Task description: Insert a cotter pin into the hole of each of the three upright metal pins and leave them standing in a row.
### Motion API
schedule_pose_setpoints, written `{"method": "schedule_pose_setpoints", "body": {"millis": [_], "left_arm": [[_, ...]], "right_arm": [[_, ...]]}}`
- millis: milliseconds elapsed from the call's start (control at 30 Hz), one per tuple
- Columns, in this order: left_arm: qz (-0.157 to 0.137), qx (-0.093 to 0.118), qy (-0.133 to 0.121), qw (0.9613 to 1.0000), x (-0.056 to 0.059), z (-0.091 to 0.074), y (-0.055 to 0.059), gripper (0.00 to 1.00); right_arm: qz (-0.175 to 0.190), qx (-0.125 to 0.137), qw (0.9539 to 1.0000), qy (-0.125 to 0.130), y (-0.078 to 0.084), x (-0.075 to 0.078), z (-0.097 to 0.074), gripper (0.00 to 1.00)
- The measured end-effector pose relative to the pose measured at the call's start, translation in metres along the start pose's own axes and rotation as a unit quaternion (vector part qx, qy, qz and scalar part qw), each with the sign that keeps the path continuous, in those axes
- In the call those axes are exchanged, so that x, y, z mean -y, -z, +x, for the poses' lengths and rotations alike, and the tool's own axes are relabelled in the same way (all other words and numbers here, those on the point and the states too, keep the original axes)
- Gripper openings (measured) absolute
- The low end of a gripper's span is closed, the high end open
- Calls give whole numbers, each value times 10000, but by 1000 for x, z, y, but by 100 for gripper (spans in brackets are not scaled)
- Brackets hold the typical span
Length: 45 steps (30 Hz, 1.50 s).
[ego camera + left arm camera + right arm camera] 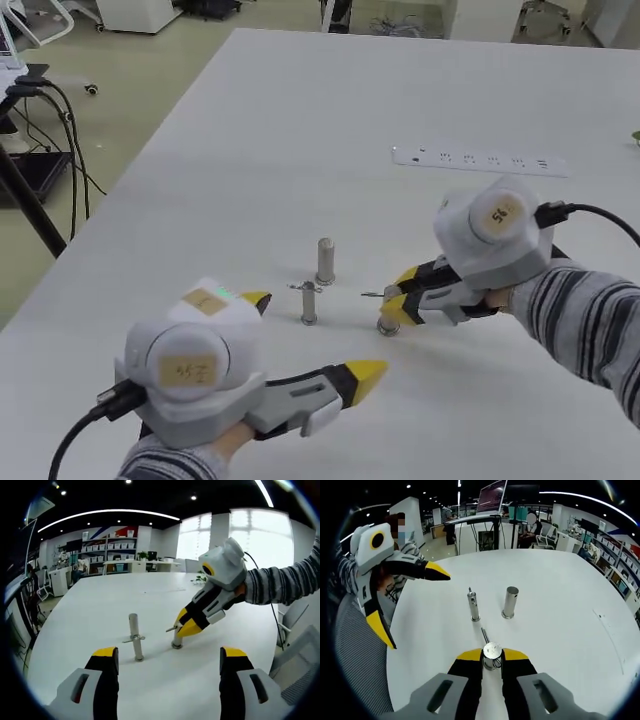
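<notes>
**A:** Where is the right gripper (491,659)?

**B:** It's on the third pin (491,650), which stands upright on the white surface (300,150). In the right gripper view its yellow-tipped jaws are drawn in against both sides of the pin's top.

**A:** And the cotter pin there?

**B:** The second cotter pin (484,634) runs through that pin. Its straight end pokes out past the jaws toward 12 o'clock, and its loop sits in the gap toward 6 o'clock. I can't tell whether the pads also pinch the loop.

**A:** What about the other two pins?

**B:** In the head view the middle pin (309,304) stands at 9 o'clock of the third pin, near it but apart. The first cotter pin (302,287) lies crosswise through its upper part. The far pin (325,261) stands upright just beyond, at about 1 o'clock of the middle pin.

**A:** And the left gripper (312,335)?

**B:** It's at 6 o'clock of the middle pin, with its jaws spread wide and holding nothing. In the left gripper view the middle and far pins rise one behind the other at about 11 o'clock between the jaws. The third pin, with the right gripper on it, sits near 12 o'clock.

**A:** Is anything else on the surface?

**B:** A white power strip (480,160) lies at 1 o'clock of the pins, well apart from them.
</notes>
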<state>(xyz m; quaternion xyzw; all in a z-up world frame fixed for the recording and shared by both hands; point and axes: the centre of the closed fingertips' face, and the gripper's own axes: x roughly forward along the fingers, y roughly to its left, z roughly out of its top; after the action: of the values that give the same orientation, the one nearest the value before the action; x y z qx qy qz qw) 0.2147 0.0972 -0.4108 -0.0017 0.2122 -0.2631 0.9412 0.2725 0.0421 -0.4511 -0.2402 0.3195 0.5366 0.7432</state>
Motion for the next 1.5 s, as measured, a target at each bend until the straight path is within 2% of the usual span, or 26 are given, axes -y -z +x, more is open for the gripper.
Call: {"method": "schedule_pose_setpoints", "body": {"millis": [133, 533, 833, 1000, 1067, 1133, 1333, 1500], "left_arm": [[4, 7, 0, 10000, -1, -1, 0, 83], [-44, 27, 5, 10000, -2, 0, 1, 85], [-63, 26, 12, 10000, -2, 0, 4, 85], [-72, 13, -1, 10000, -2, 0, 5, 85], [-80, 7, 1, 10000, -2, 0, 5, 85], [-71, 4, -2, 10000, -2, 0, 5, 85], [-59, 7, -34, 10000, -5, 0, 7, 86], [-52, 20, -62, 10000, -6, 0, 7, 87]], "right_arm": [[-54, -4, 10000, -34, 0, 1, 1, 8], [90, 59, 9999, -95, 1, 5, 2, 9], [-83, 117, 9997, -218, 1, 5, 3, 9], [-91, 112, 9998, -142, 2, 6, 3, 9], [-204, 47, 9997, -87, 3, 6, 4, 11], [-178, -18, 9998, -52, 5, 7, 4, 18], [-42, 241, 9997, 14, -9, 7, -5, 25], [289, 741, 9968, -7, -35, 10, -9, 28]]}}
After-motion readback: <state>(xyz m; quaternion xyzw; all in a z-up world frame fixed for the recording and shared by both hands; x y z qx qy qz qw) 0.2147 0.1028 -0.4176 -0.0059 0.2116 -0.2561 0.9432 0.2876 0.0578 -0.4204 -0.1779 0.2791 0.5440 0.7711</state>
